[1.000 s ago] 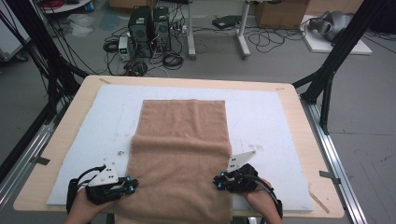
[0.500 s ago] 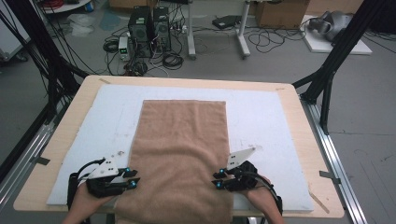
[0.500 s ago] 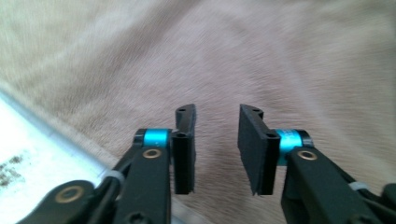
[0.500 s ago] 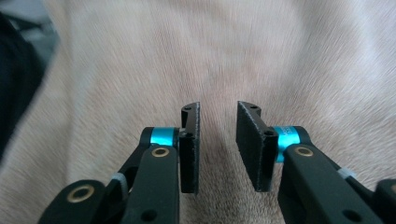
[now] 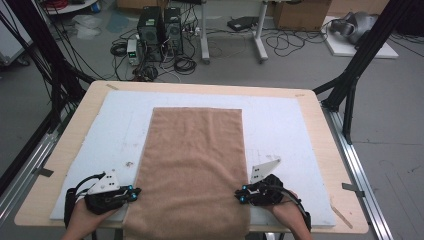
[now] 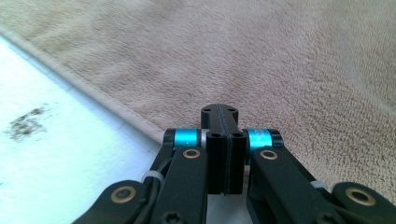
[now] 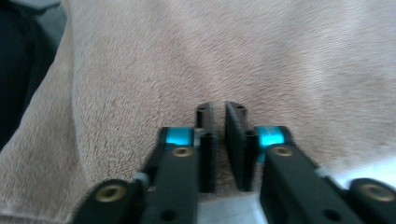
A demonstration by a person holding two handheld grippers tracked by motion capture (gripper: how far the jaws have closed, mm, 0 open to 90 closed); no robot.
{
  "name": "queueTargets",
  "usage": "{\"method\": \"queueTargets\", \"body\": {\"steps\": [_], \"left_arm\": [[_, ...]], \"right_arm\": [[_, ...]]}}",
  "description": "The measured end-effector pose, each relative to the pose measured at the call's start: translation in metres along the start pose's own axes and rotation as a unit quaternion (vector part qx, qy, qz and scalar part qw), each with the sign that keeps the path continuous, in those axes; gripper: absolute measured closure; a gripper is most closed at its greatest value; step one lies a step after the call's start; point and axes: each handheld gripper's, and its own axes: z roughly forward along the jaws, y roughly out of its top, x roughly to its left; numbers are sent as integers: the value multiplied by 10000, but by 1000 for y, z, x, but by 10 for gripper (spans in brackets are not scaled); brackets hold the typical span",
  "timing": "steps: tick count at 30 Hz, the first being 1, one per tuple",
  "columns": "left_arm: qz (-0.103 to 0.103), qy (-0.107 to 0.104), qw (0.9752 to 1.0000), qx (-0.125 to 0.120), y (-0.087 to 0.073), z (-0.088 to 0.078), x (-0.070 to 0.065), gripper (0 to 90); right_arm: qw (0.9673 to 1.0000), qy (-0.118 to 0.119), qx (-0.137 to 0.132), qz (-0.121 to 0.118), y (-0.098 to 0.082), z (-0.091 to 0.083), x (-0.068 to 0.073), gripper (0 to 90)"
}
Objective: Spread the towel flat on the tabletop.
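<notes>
Both hands came in from the near edge, one at each side, wrists low. The left gripper (image 5: 134, 191) pointed inward, its jaws pressed flat together. The right gripper (image 5: 241, 194) faced it, its jaws just closing, a narrow gap left between them.

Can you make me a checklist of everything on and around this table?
Surface: wooden table with a white mat on it.
Job's things: brown towel flat on the mat, near end hanging over the table's front edge.
Clutter: dark crumbs on the mat.
Grippers: left gripper shut at the towel's left edge; right gripper slightly open at its right edge, nothing visibly pinched.
Cables: tangled on the floor.
Surroundings: computer towers, cardboard boxes.
</notes>
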Motion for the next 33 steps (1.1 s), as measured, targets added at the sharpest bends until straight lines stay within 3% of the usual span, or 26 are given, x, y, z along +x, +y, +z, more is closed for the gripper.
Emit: {"method": "queueTargets", "body": {"steps": [3,8,16,19,26,33], "left_arm": [[-68,8,10000,-64,6,0,3,796],[-171,4,9997,-191,20,3,8,695],[-266,89,9985,-468,38,8,17,556],[-270,100,9983,-497,43,9,19,517],[-263,155,9985,-446,51,10,21,426],[-267,166,9985,-455,54,10,22,404]], "right_arm": [[9994,-129,-314,114,0,-7,-5,746],[9977,-334,-540,246,8,-12,-12,603],[9948,-598,-704,417,33,-11,-28,439],[9944,-685,-714,381,41,-9,-32,387],[9941,-730,-752,282,52,-10,-31,348],[9938,-764,-755,278,54,-11,-30,323]]}}
